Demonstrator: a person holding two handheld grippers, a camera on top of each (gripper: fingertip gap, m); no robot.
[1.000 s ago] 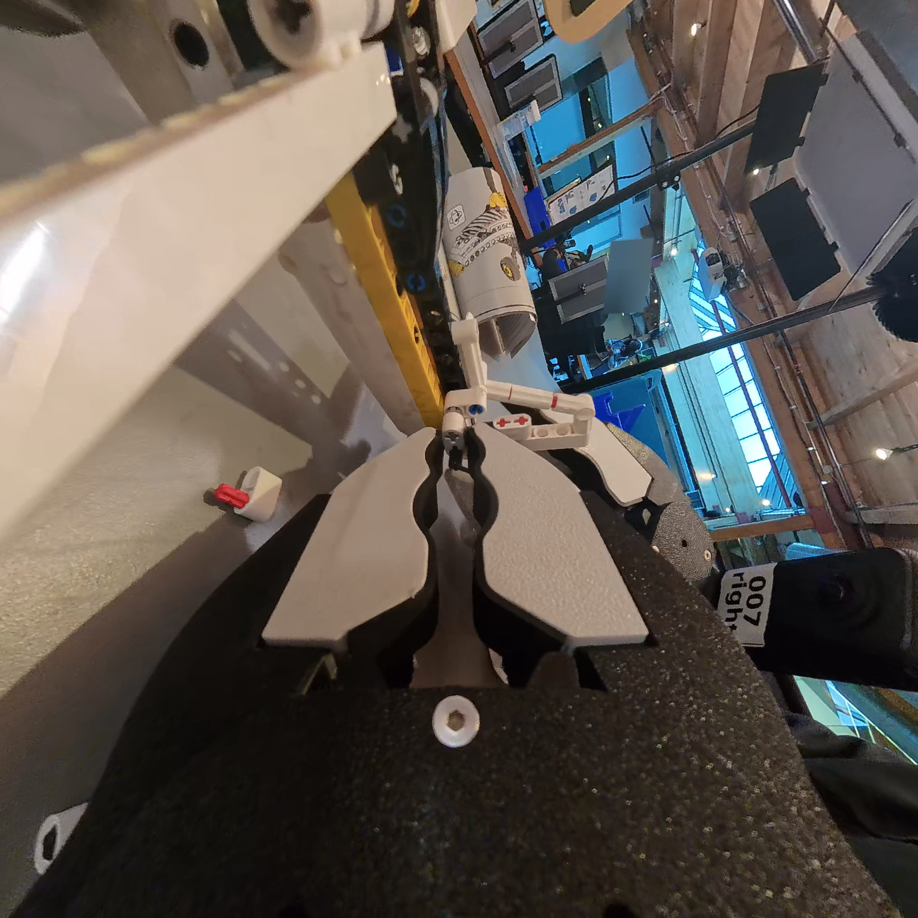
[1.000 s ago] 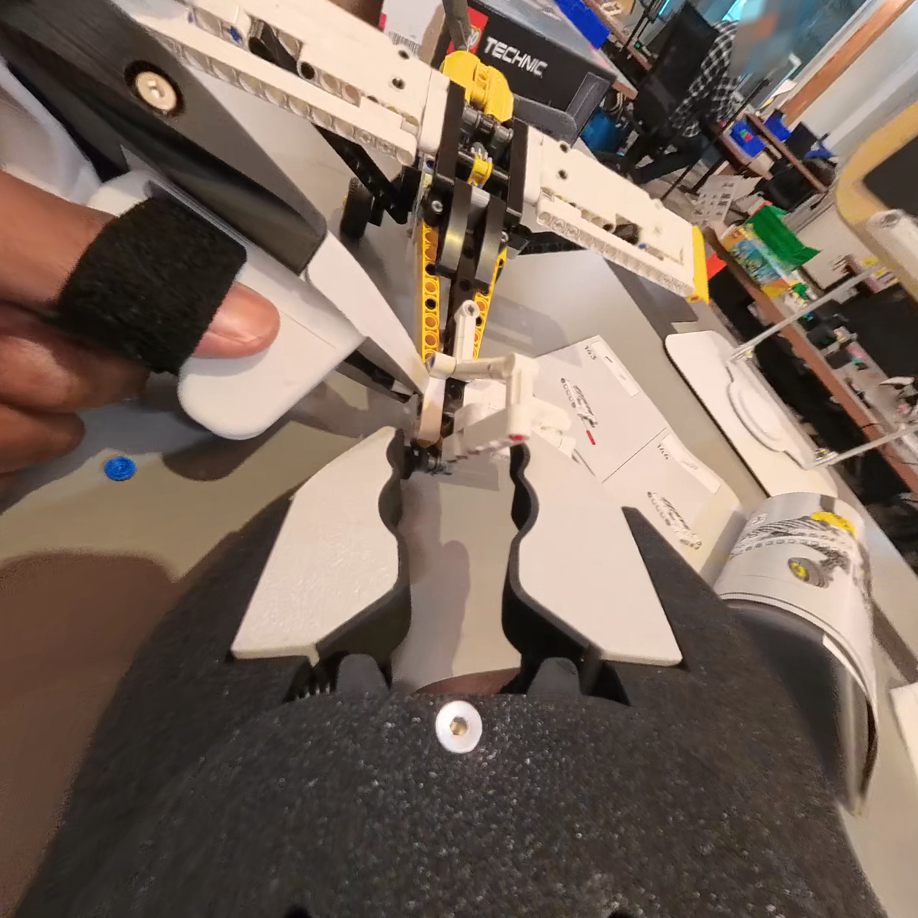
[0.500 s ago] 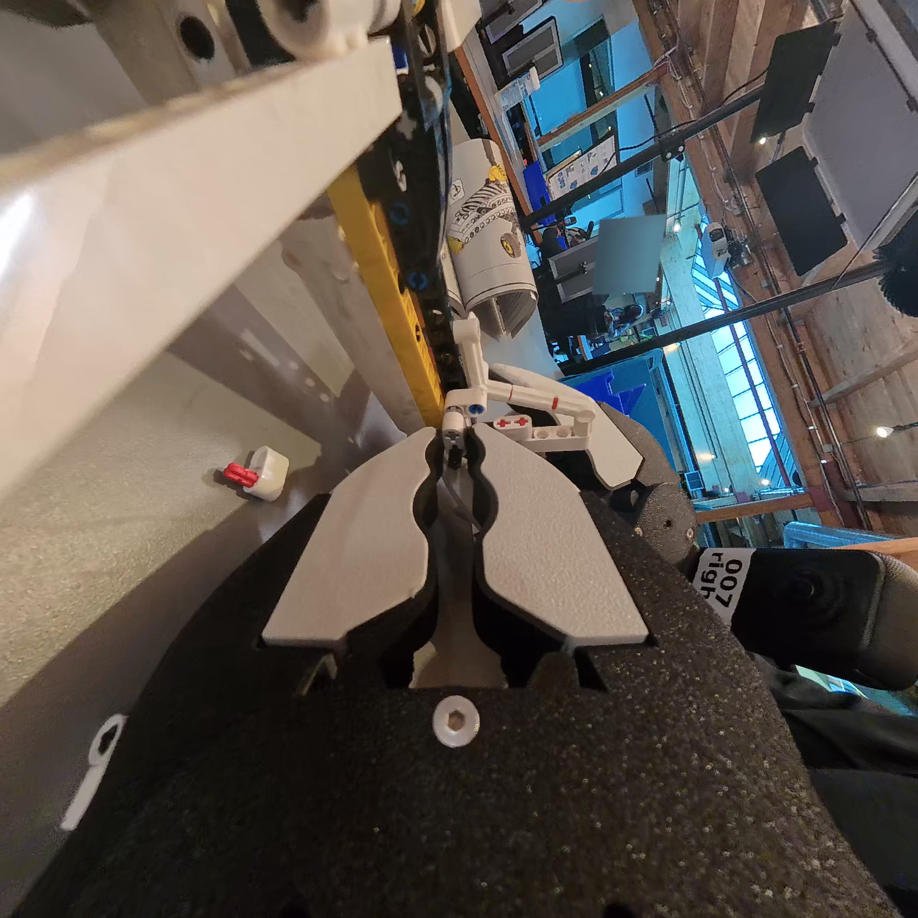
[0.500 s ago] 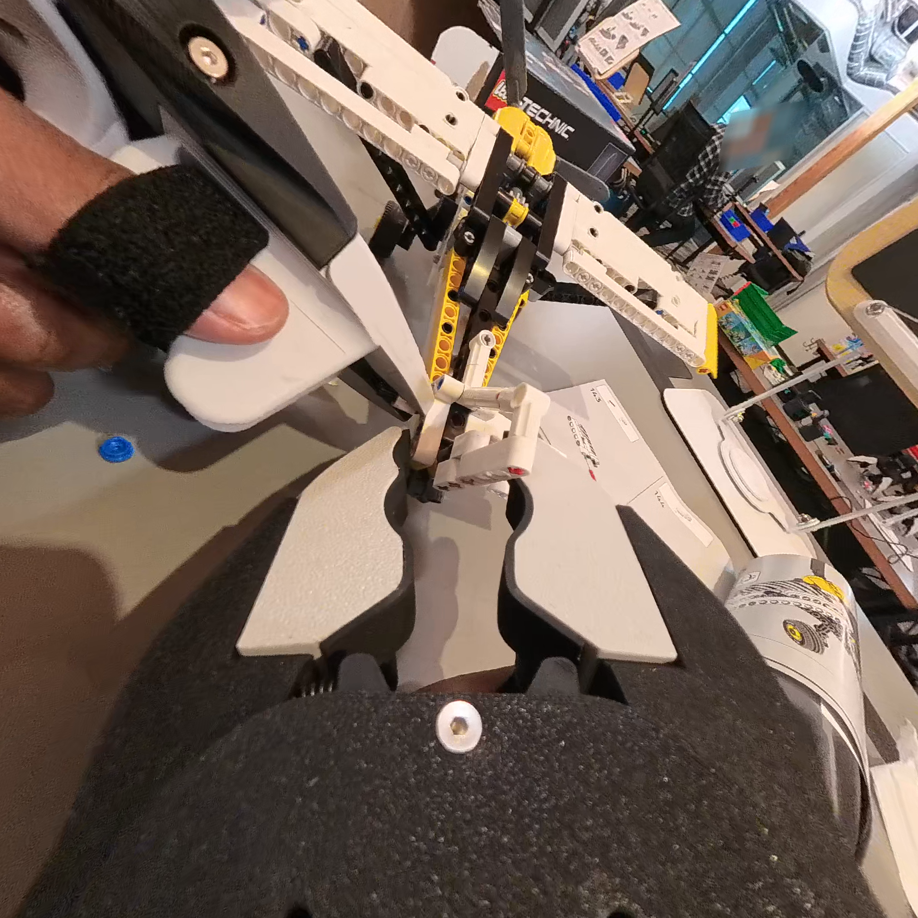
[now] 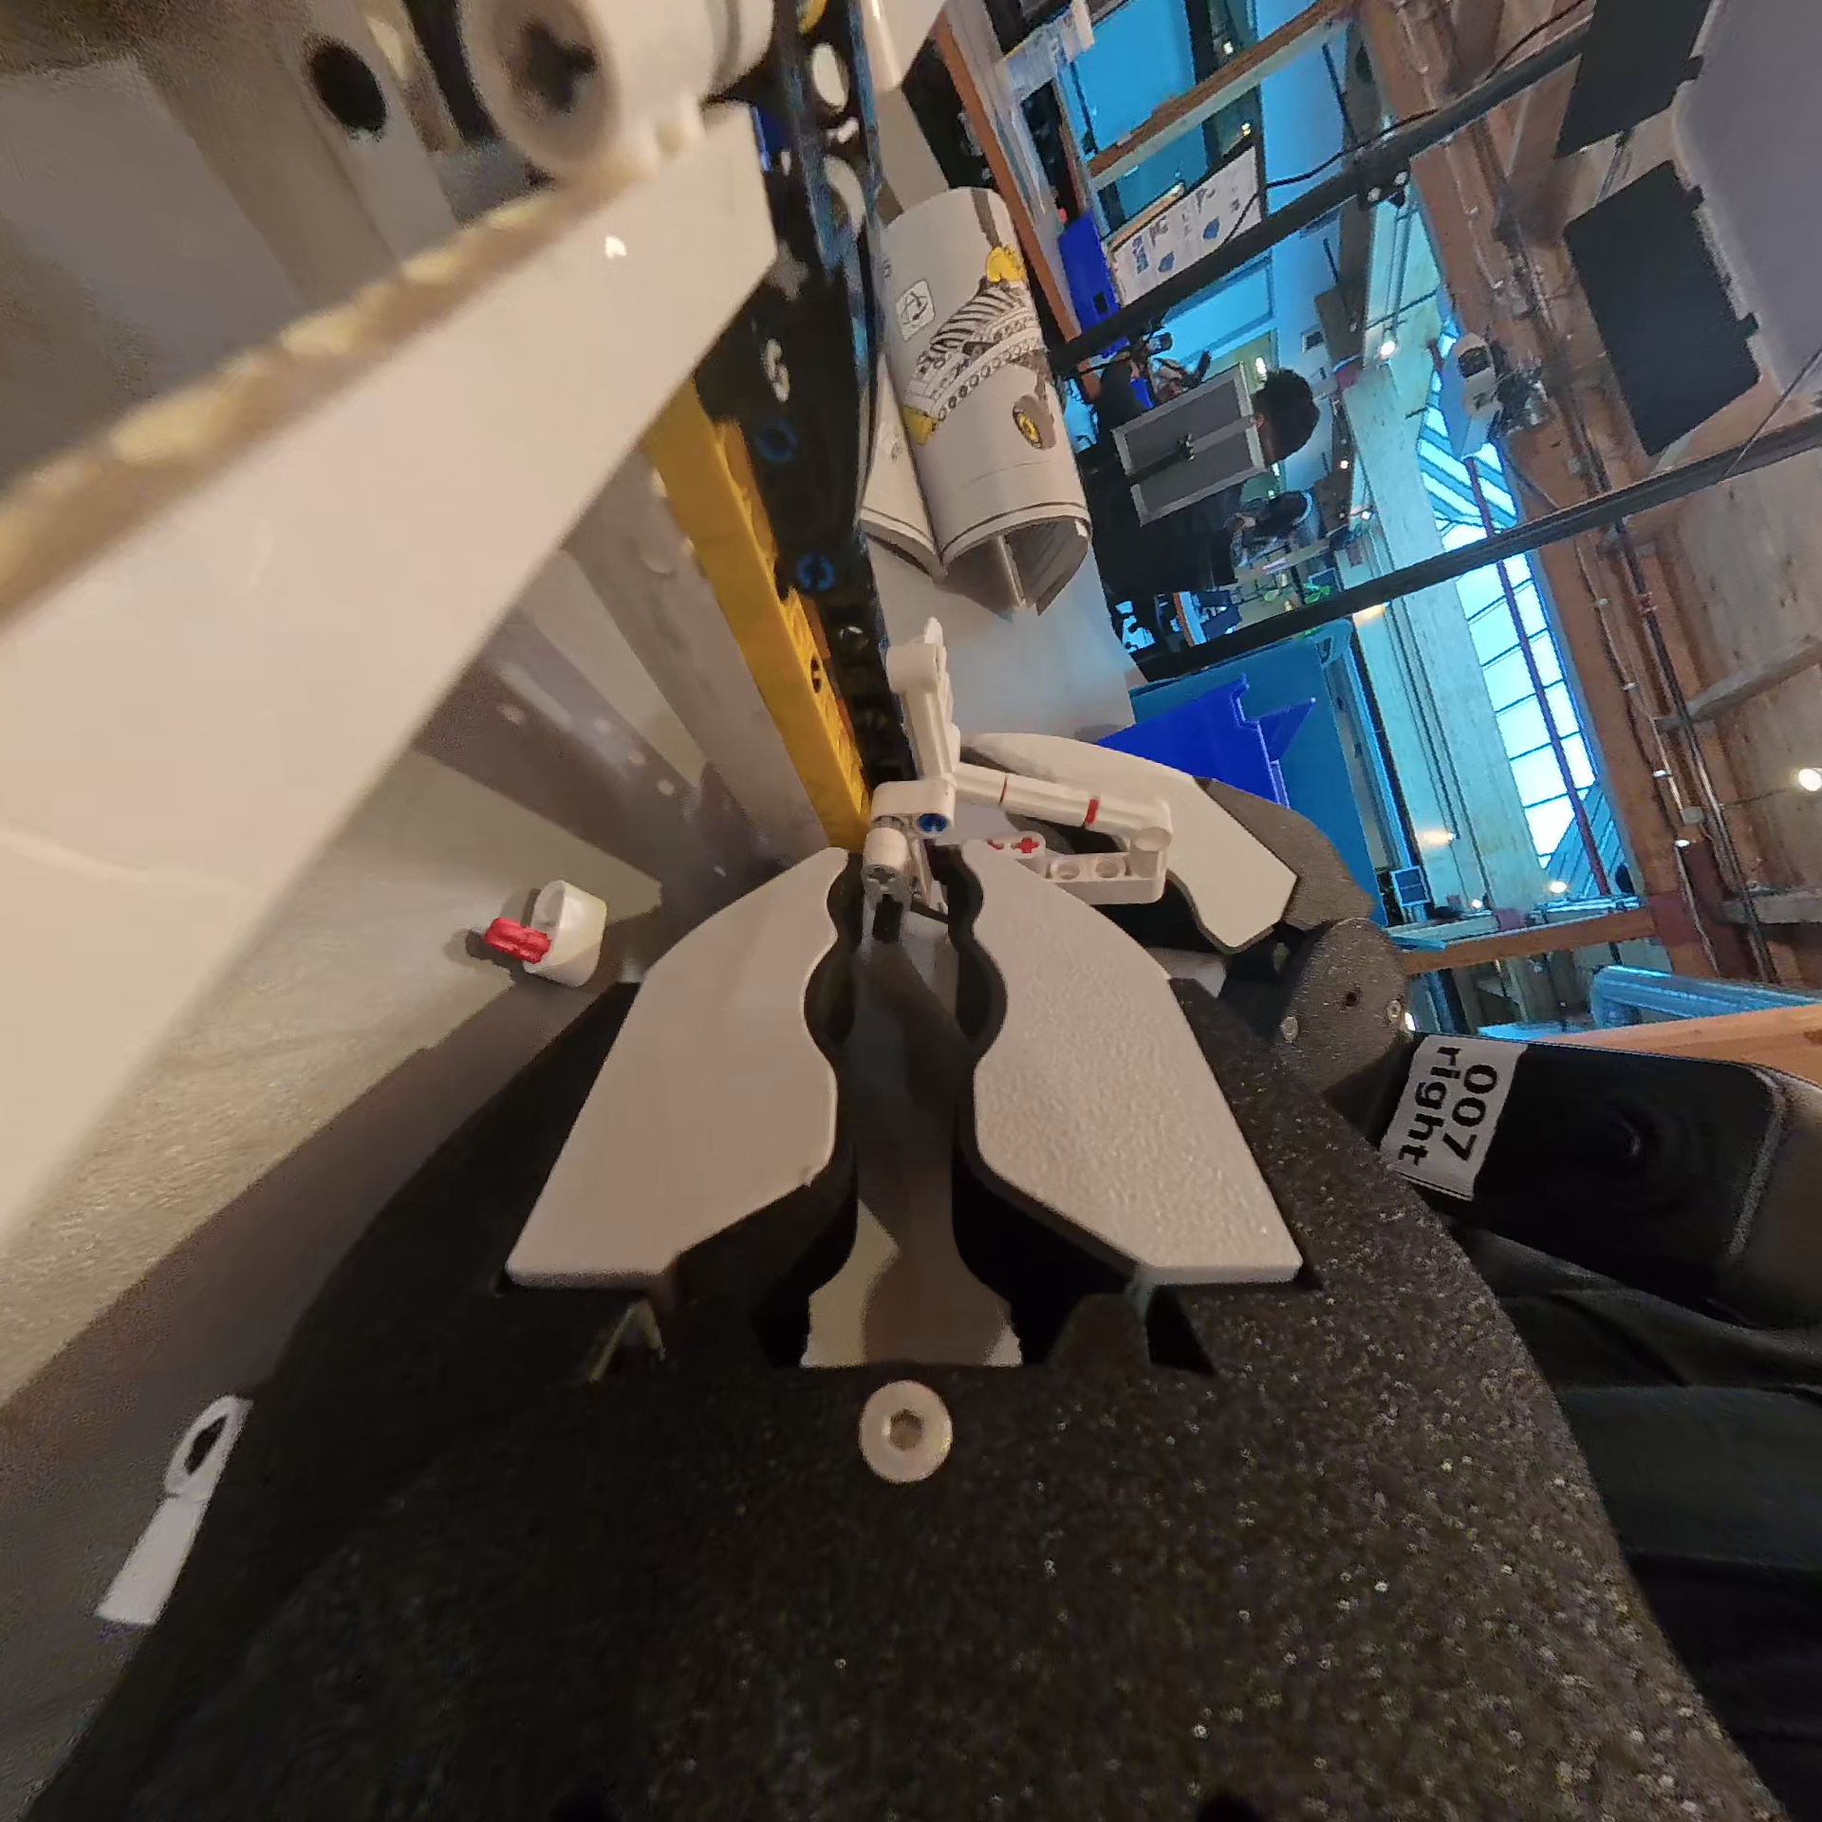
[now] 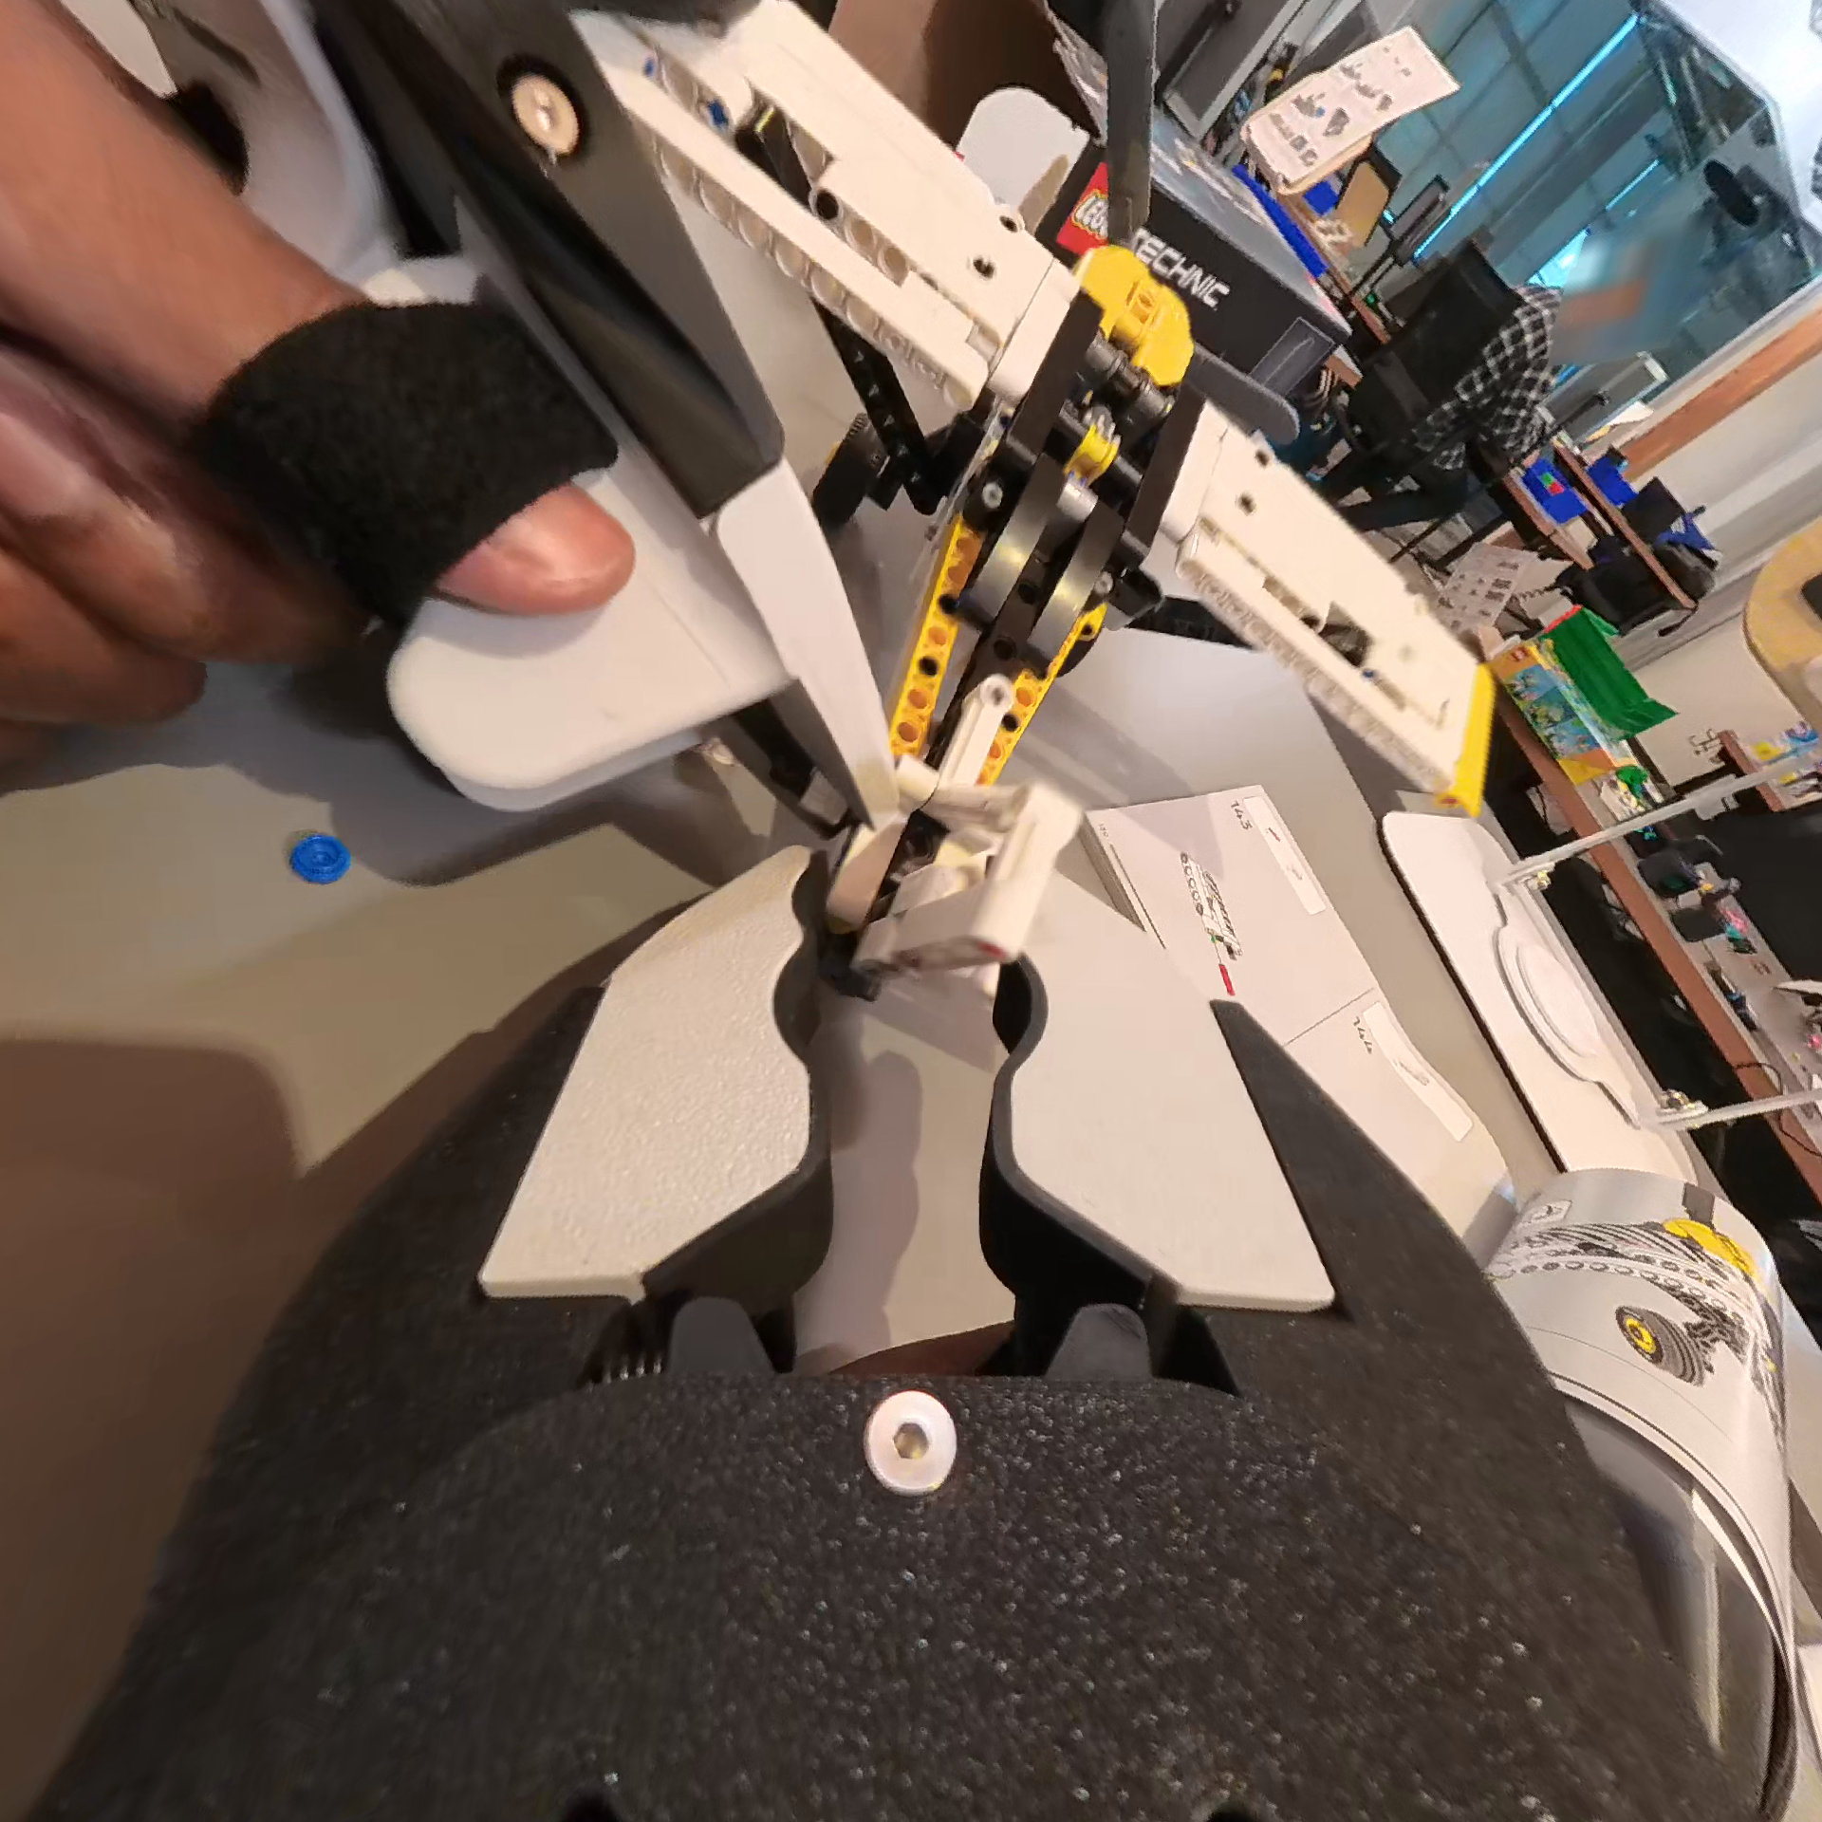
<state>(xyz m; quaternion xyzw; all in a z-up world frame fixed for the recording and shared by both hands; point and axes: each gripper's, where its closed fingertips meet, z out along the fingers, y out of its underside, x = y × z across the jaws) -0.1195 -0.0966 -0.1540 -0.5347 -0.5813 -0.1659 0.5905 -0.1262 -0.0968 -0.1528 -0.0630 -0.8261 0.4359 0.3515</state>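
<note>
Beside the brick model [image 6: 922,680], the left gripper [image 5: 902,877] has loosened off the white linkage [image 5: 1025,838], while the right gripper [image 6: 912,927] now clasps it.

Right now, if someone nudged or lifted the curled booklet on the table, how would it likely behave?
The curled booklet probably flops when lifted, since its thin pages already bend into a loose roll. It looks light for its size, being only paper. With its rounded underside on the smooth grey table, a nudge would likely rock or slide it.
</note>
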